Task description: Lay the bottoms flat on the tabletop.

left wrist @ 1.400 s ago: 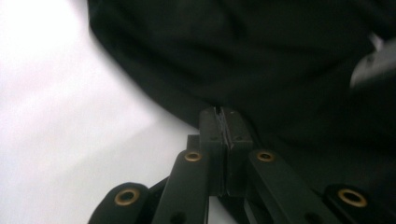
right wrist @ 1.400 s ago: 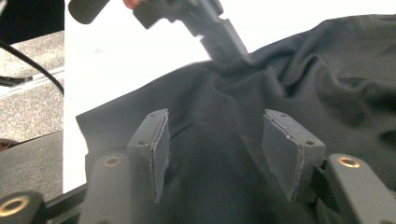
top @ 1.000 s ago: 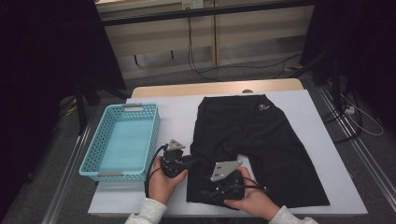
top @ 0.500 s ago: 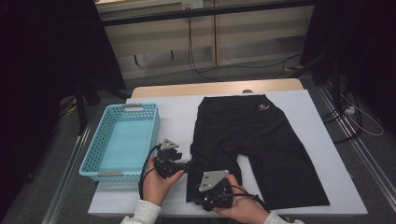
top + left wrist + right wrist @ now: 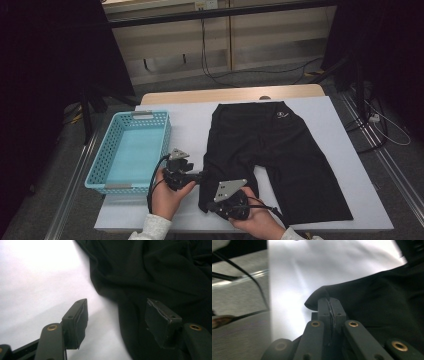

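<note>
Down at the bottom centre of the high view, our right claw has just been closing and now sits pinched tight on the hem corner of the black stretchy shorts, which lie spread flat over the middle of the white counter, waistband toward the top of the frame. In the right claw's own view you can see the pads pressed together with a thin lip of fabric sandwiched between them.

Our left claw is just left of it, by that same leg's outer edge, and it has just been opening. In its own view the pads stand apart, one over bare counter and the other over the cloth, with nothing pressed yet.

What worries us from here:
- That right-hand pinch looks shallow, right at the edge, so a quick pull could let the slippery fabric slide out.
- The left claw could close on one layer only, or scrape the counter, and then the fold comes out lopsided.
- Lifting with one side held drags the whole garment and bunches it.
- The light blue plastic mesh basket sits close at the left, so a wide swing could knock it.
</note>
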Demonstrator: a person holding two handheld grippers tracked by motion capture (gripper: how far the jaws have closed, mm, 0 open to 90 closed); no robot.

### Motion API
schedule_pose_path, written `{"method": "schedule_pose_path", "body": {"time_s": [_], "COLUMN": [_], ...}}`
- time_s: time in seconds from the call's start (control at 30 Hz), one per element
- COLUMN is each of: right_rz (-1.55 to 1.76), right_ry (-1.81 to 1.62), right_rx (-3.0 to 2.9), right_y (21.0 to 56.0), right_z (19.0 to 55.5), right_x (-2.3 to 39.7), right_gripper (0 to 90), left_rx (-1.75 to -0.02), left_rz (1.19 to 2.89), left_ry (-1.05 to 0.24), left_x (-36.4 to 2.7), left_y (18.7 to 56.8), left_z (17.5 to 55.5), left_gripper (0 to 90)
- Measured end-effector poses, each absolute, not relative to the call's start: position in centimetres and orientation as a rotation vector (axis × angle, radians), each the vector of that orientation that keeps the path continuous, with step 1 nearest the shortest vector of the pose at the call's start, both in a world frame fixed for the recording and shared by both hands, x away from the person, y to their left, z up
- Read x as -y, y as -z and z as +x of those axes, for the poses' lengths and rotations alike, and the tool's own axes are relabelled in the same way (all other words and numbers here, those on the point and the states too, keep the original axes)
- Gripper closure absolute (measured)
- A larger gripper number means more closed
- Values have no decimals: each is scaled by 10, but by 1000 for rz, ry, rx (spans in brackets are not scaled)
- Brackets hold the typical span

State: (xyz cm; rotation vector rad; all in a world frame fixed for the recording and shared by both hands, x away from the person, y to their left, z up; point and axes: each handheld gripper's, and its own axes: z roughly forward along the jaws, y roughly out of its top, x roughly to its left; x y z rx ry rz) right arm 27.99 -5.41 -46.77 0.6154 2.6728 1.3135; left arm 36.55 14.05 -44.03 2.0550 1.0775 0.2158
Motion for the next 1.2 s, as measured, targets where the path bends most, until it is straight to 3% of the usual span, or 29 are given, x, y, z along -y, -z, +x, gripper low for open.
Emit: {"method": "schedule_pose_path", "body": {"time_s": [0.27,0.73,0.9,1.2], "right_rz": [517,489,488,472], "right_ry": [-1354,-1372,-1375,-1390], "right_rx": [-2746,-2779,-2776,-2768], "right_y": [464,463,462,462], "right_z": [270,265,265,262], "right_x": [48,55,56,52], "right_gripper": [895,894,894,894], "left_rx": [-1106,-1100,-1094,-1175], "left_rz": [2064,2062,2085,2039], "left_ry": [-210,-143,-108,-177], "left_x": [-140,-125,-120,-143], "left_y": [444,459,459,436], "left_z": [368,376,378,373], "left_gripper": [363,713,891,900]}}
